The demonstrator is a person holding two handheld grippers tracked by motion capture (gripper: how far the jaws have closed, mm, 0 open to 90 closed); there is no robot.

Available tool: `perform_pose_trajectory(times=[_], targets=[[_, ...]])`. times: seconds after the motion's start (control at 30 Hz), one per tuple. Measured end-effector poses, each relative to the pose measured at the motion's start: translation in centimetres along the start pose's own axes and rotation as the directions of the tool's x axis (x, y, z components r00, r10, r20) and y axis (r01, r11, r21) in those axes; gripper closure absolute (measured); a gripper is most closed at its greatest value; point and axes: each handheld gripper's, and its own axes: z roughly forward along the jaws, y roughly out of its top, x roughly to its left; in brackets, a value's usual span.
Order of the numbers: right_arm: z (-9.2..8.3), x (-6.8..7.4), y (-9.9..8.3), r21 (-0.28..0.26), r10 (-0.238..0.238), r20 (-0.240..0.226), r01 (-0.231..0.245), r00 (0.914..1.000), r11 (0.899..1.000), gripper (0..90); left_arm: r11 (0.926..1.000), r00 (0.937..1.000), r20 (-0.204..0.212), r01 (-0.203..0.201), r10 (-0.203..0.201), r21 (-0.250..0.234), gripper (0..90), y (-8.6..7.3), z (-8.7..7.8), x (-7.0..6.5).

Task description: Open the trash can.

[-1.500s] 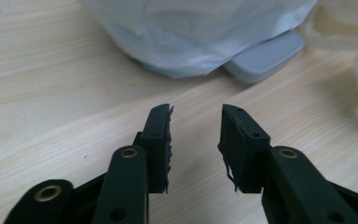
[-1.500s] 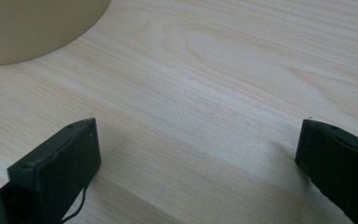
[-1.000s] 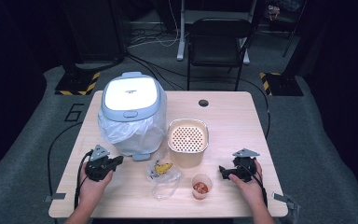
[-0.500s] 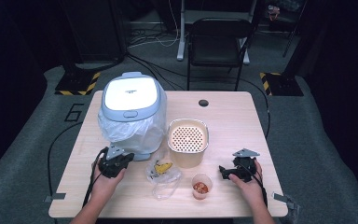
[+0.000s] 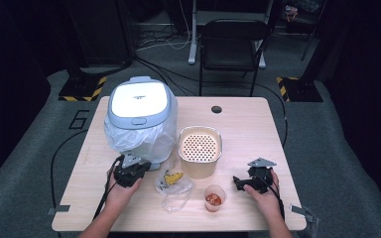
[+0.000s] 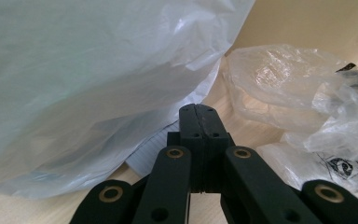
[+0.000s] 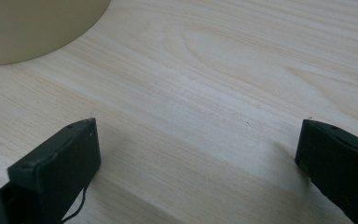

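A small lidded bin [image 5: 140,116] lined with a white bag [image 5: 129,141] stands at the table's [image 5: 258,129] left rear. The left gripper [image 5: 135,168] is at the liner's lower front edge; in the left gripper view its jaws are pressed fully together right under the hanging liner [image 6: 98,84], and I cannot tell whether any film is pinched between them. Just to its right lies a crumpled clear bag [image 5: 173,186] with a banana peel [image 5: 173,177] on it. Behind that sits a beige perforated basket [image 5: 200,153], and near the front edge a small cup [image 5: 214,197] with reddish scraps. The right gripper [image 5: 240,182] rests on the table right of the cup, jaws spread wide over bare wood, holding nothing. The work looks barely begun: lid down, peel and scraps still outside the bin.
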Motion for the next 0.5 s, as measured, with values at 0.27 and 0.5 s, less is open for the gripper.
perform_pose_trajectory(times=[0.27,0.5], targets=[[0.0,0.0,0.0,0.0,0.0,0.0,0.0,1.0,1.0,0.0,1.0,0.9999,0.01,-0.006,0.006,-0.006,90.0,0.1,0.9,-0.3],[0.0,0.0,0.0,0.0,0.0,0.0,0.0,1.0,1.0,0.0,0.9995,0.9987,-0.04,0.032,-0.032,0.004,90.0,0.1,1.6,-1.0]])
